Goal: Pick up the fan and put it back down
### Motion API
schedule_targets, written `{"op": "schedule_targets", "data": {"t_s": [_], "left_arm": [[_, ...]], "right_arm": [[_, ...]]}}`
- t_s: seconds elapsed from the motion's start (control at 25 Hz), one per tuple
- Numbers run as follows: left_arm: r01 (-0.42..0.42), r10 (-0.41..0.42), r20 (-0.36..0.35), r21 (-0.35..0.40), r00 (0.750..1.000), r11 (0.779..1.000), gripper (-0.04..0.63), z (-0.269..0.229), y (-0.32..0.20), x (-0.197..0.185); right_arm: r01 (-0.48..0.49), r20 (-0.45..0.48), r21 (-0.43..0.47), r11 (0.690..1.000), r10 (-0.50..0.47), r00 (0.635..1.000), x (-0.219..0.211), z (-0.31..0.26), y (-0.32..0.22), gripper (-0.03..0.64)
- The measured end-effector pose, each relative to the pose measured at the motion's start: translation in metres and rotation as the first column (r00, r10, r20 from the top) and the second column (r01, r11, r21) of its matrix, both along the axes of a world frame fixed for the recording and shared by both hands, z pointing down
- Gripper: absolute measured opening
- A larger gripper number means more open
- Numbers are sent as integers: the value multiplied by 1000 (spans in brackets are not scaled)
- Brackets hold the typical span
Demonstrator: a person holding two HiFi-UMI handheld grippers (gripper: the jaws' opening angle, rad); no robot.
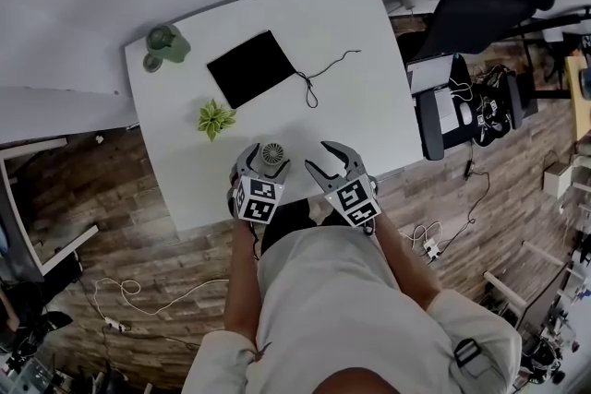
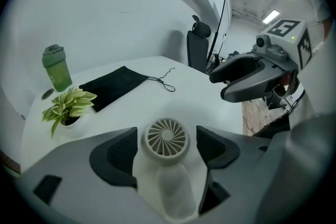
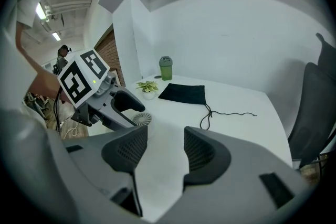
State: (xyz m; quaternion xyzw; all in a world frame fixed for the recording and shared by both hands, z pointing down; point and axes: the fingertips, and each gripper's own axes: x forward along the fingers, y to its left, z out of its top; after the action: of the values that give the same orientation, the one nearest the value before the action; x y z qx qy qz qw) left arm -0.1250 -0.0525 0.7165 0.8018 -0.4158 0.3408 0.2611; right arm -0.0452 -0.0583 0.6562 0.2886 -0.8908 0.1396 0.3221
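A small white fan with a round grille head stands upright on the white table, close to its front edge. My left gripper is open around it: in the left gripper view the fan sits between the two pads with a narrow gap on each side. My right gripper hovers just to the right of the fan, open, with nothing between its jaws. The right gripper view shows the left gripper and the fan's head at its left.
A black drawstring pouch lies mid-table, its cord trailing right. A small potted plant stands left of the fan, and a green bottle at the far left corner. A black office chair stands past the table's right edge.
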Motion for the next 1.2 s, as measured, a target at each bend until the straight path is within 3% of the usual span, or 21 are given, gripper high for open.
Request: {"op": "schedule_targets", "data": {"t_s": [0.32,1.2], "left_arm": [[-12,13,28,-50,1000,999,356,19,0,5],[1,4,63,-82,998,997,354,28,-2,5]], "right_arm": [[1,-17,-12,1000,-1,1000,3,6,3,221],[7,-29,-10,1000,-7,1000,10,11,3,216]]}}
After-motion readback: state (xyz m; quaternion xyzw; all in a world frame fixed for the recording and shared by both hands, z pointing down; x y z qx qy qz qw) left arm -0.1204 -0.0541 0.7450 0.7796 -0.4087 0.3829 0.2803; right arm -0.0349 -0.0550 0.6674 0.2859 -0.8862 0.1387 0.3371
